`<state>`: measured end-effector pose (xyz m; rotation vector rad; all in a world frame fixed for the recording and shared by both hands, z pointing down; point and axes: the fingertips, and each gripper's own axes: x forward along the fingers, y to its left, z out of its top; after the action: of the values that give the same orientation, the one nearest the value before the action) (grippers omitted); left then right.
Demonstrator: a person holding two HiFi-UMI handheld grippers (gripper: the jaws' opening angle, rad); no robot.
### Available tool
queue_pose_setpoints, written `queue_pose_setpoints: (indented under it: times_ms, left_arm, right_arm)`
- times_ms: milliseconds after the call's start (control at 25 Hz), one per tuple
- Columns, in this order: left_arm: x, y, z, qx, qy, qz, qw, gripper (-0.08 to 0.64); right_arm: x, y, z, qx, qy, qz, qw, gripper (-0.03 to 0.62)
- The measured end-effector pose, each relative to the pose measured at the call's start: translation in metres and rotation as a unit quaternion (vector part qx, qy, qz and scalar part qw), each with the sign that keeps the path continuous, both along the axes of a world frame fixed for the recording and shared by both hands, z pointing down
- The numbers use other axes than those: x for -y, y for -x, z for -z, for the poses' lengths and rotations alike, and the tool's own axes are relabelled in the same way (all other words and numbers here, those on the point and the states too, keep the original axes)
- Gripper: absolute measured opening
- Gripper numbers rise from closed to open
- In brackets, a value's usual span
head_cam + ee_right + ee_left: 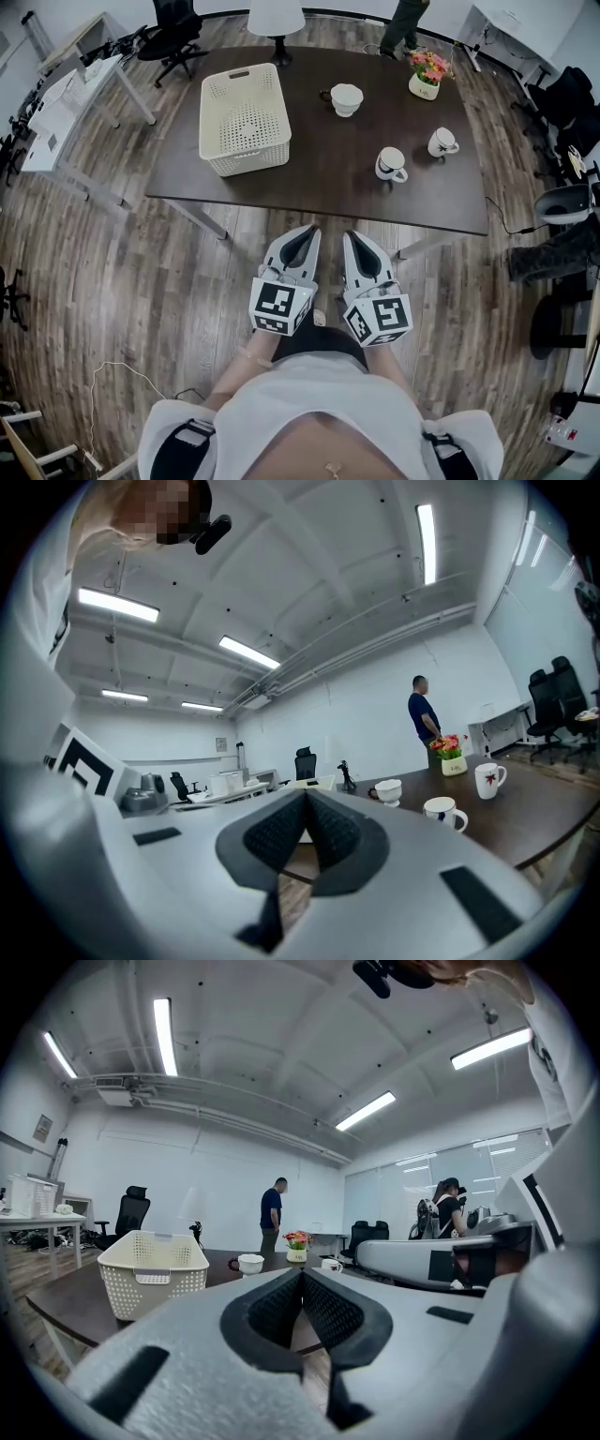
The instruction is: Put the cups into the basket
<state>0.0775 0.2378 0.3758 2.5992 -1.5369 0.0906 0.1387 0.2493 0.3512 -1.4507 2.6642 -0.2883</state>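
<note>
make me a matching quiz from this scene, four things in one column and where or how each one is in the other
1 basket
2 flower pot
3 nearest cup
4 left gripper

A jaws shut, over the floor
B far right corner of the table
C left end of the table, empty
D right half of the table, by its near edge

Pairs: 1-C, 2-B, 3-D, 4-A

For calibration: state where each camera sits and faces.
Head view: on the head, steeply down at table, basket, three cups; left gripper, right gripper and torso show.
Left gripper view: on the left gripper, level toward the basket; its shut jaws show.
Right gripper view: on the right gripper, level toward the cups; its shut jaws show.
Shared: flowers in all three.
</note>
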Motion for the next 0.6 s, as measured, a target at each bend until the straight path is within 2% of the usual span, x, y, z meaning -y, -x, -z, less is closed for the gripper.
queue_pose_setpoints:
  times_ms: [320, 600]
  left_arm:
    - [0.017, -0.003, -0.007, 0.004, 0.005, -0.009, 0.9999, 0.011]
    - [0.057, 0.003, -0.004, -0.006, 0.004, -0.012, 0.9999, 0.011]
  right_arm:
    - [0.023, -0.001, -0.008, 0.0, 0.01, -0.014, 1.0, 0.012]
    - [0.063, 0.011, -0.009, -0.005, 0.017, -0.004, 1.0, 0.011]
